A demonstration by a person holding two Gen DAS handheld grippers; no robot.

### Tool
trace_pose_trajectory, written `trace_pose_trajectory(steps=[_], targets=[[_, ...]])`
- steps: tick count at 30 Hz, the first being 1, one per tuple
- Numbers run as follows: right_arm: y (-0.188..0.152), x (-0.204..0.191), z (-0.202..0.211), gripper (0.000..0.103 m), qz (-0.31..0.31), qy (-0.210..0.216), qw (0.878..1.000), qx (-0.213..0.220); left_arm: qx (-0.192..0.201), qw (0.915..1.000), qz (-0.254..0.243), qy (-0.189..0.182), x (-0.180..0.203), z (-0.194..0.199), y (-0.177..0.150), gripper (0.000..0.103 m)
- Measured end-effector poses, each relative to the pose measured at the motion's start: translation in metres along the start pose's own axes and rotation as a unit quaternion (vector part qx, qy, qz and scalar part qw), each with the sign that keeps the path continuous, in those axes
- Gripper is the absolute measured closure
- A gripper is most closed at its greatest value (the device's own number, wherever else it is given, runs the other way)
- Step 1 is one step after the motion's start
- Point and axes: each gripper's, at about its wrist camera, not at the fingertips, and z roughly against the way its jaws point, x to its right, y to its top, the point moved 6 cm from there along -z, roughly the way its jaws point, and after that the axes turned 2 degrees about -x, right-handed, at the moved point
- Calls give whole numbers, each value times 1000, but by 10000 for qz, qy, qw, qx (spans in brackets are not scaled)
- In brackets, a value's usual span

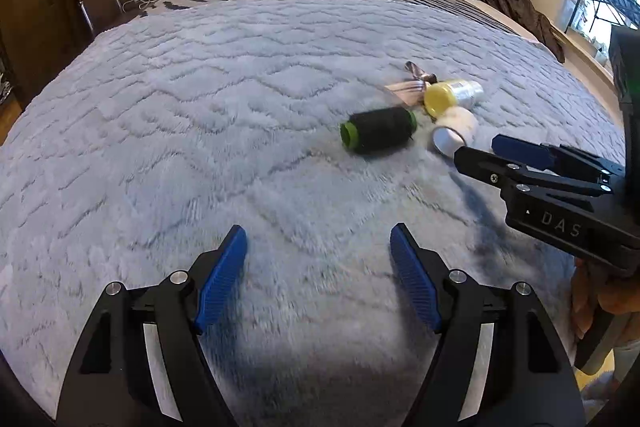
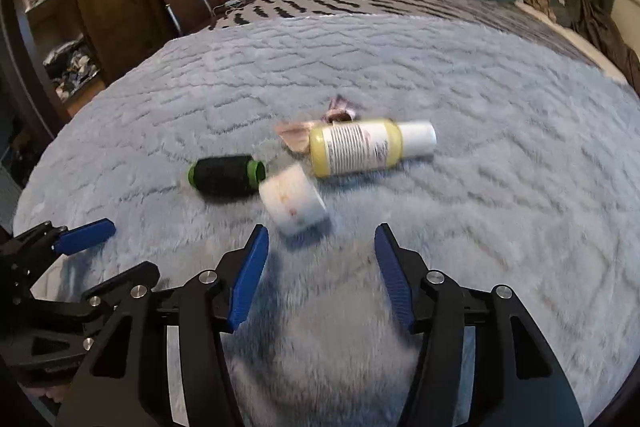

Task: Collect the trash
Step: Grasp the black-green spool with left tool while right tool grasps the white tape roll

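Left wrist view: the left tongs (image 1: 318, 239) hang with their blue pads wide apart over the fluffy grey blanket (image 1: 200, 107) on the bed, nothing between them. The trash lies in a cluster on the blanket, nearer the bed's right edge than its left: a black thread spool (image 1: 378, 134) with green ends, a white roll (image 1: 454, 131) just beside it, a yellow bottle (image 1: 452, 95) beyond that and a crumpled wrapper (image 1: 408, 87) touching the bottle. The right tongs (image 1: 476, 151) reach in from the right, tips close to the white roll.

Right wrist view: the right tongs (image 2: 322, 239) stand partly open and empty, with the white roll (image 2: 294, 205) just ahead of their tips, not between the pads. The spool (image 2: 226, 177) touches the roll; the bottle (image 2: 370, 147) lies behind, over the wrapper (image 2: 296, 137). The left tongs (image 2: 86, 235) show at the left edge.
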Motion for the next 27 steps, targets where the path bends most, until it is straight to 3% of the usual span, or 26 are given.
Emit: trace_pose_trajectory(steps=[2, 6, 23, 26, 27], targets=[[4, -3, -4, 51, 109, 0, 9999, -52, 5, 10000, 5, 8, -1, -4, 4, 33], [8, -2, -11, 78, 162, 29, 9997, -168, 32, 10000, -68, 10, 3, -12, 15, 33], [-29, 44, 31, 78, -236, -39, 9997, 7, -52, 9999, -7, -152, 44, -57, 56, 32], [-35, 46, 35, 78, -237, -67, 9997, 51, -76, 9998, 80, -181, 47, -62, 60, 33], [-36, 47, 38, 78, -249, -60, 9996, 71, -74, 9997, 125, -197, 48, -63, 61, 38]])
